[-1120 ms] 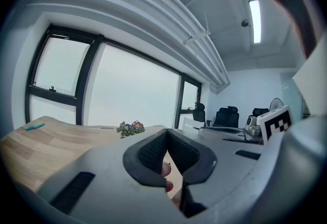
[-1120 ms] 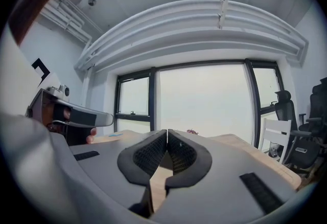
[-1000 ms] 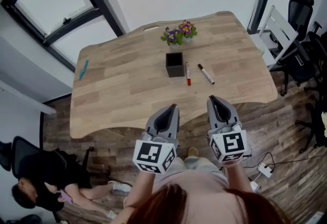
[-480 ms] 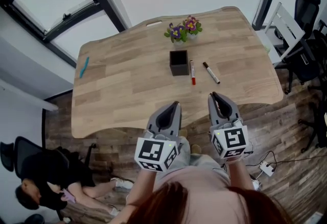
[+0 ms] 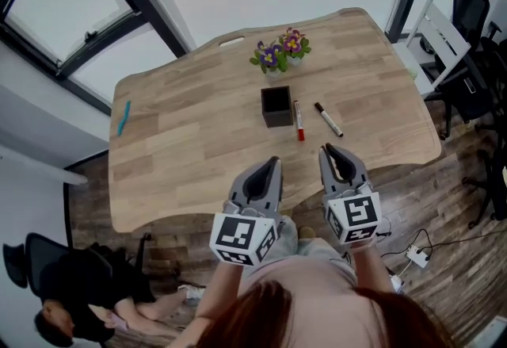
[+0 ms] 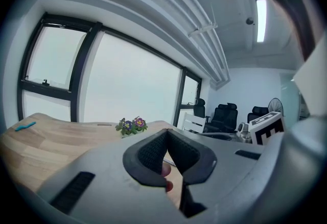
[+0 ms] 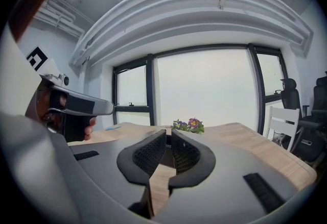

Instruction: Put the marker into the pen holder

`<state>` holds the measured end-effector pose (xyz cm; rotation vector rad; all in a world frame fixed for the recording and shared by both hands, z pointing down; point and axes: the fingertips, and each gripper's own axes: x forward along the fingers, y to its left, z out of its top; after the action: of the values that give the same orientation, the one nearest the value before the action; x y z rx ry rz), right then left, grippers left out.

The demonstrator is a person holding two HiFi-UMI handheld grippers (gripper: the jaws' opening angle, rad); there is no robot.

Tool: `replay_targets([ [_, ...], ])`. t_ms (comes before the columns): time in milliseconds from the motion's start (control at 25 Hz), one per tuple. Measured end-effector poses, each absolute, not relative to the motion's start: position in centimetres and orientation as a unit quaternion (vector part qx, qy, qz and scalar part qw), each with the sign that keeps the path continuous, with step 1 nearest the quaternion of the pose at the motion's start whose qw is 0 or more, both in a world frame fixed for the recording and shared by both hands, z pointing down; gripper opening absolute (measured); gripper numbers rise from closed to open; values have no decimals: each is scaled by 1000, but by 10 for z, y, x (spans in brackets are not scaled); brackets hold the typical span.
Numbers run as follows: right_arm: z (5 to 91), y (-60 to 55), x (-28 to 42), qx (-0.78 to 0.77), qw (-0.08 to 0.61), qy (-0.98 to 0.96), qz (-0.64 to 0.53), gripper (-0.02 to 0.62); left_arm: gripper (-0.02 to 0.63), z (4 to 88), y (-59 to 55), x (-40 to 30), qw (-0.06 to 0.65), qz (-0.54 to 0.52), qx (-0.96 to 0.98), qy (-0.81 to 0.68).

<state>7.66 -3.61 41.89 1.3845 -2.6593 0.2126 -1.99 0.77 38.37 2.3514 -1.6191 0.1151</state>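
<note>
A black square pen holder (image 5: 276, 107) stands in the middle of the wooden table (image 5: 190, 140). Just right of it lies a red marker (image 5: 299, 120), and further right a black marker (image 5: 329, 119) lies at a slant. Both grippers hang over the table's near edge, short of the markers. My left gripper (image 5: 268, 166) is shut with nothing in it, and its pads meet at the tip in the left gripper view (image 6: 166, 133). My right gripper (image 5: 329, 151) is also shut and empty, pointing toward the flowers in the right gripper view (image 7: 168, 136).
A small pot of purple and pink flowers (image 5: 280, 49) stands behind the pen holder. A blue pen (image 5: 123, 117) lies at the table's left edge. Office chairs (image 5: 467, 29) stand to the right, and a seated person (image 5: 71, 299) is on the floor side at lower left.
The head view has shifted slightly, so the table sits a little differently in the frame. Both grippers stay shut at the near edge, barely moved.
</note>
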Motion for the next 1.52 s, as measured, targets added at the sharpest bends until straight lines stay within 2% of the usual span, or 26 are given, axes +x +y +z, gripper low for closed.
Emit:
replay_targets([
  [1520, 554, -110, 26, 459, 200, -850, 161, 49, 2, 449, -86, -47, 195, 77, 842, -496],
])
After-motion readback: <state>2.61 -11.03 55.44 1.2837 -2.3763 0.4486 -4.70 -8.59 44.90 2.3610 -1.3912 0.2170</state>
